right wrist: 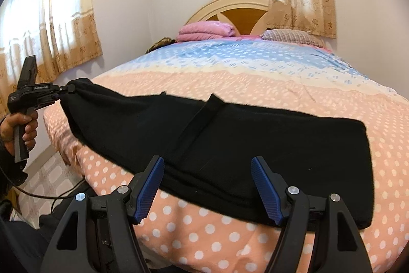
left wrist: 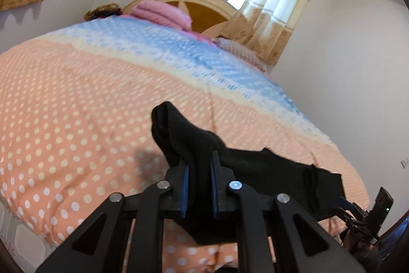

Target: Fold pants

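Observation:
Black pants (right wrist: 230,145) lie across the near end of the bed, folded lengthwise, one end flat at the right. My left gripper (left wrist: 199,165) is shut on the pants' left end (left wrist: 184,134) and holds it lifted off the cover. It also shows in the right wrist view (right wrist: 67,88), pinching that end at the bed's left corner. My right gripper (right wrist: 207,165) is open and empty, its blue pads (right wrist: 150,186) just above the near edge of the pants' middle. The right gripper's body shows at the lower right of the left wrist view (left wrist: 368,219).
The bed (right wrist: 281,78) has a pink and blue polka-dot cover. A folded pink quilt (right wrist: 204,31) and a striped pillow (right wrist: 291,37) lie by the headboard. Curtained windows are behind and to the left. Tiled floor (right wrist: 48,178) with a cable is at the bed's left.

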### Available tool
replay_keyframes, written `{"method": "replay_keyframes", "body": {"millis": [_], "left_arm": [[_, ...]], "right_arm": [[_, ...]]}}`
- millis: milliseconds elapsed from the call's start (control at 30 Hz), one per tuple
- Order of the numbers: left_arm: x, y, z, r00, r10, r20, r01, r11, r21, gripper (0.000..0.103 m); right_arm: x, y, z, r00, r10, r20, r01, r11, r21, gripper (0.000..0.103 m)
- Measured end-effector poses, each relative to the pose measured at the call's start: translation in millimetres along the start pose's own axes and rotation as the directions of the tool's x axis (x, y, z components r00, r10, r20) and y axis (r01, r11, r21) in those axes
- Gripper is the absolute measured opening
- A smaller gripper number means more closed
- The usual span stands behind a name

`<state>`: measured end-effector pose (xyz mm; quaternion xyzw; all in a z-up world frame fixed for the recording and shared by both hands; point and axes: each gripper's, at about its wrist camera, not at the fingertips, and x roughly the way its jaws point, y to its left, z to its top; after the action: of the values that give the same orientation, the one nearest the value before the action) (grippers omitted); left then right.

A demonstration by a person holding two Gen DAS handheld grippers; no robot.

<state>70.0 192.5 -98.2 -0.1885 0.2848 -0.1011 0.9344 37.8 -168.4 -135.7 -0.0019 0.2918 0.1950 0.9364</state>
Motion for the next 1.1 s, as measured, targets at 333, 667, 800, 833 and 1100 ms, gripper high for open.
{"method": "replay_keyframes", "body": {"millis": [333, 667, 800, 833, 1100], "left_arm": [[-2.0, -52.2, 15.1, 0.991, -0.128, 0.029, 0.126, 0.989, 0.076, 0.014], [6.6, -108.6, 21.8, 0.974, -0.226, 0.004, 0.223, 0.961, 0.162, 0.014], [12.7, -130.6, 23.8, 0.967, -0.255, -0.019, 0.254, 0.947, 0.195, 0.014], [15.3, -137.4, 24.9, 0.964, -0.264, -0.026, 0.263, 0.943, 0.203, 0.014], [25.0, -183.2, 21.1, 0.938, -0.334, -0.09, 0.346, 0.904, 0.25, 0.013]], "right_arm": [[-11.2, -26.0, 9.3, 0.999, -0.03, 0.024, 0.028, 0.996, 0.081, 0.073], [-29.4, -50.2, 21.0, 0.997, -0.058, 0.045, 0.051, 0.988, 0.143, 0.073], [-42.7, -65.2, 28.6, 0.997, -0.055, 0.047, 0.045, 0.979, 0.198, 0.073], [-46.2, -70.2, 29.2, 0.997, -0.054, 0.046, 0.043, 0.976, 0.213, 0.073], [-58.3, -113.5, 10.9, 0.992, -0.123, 0.014, 0.113, 0.944, 0.31, 0.073]]}}
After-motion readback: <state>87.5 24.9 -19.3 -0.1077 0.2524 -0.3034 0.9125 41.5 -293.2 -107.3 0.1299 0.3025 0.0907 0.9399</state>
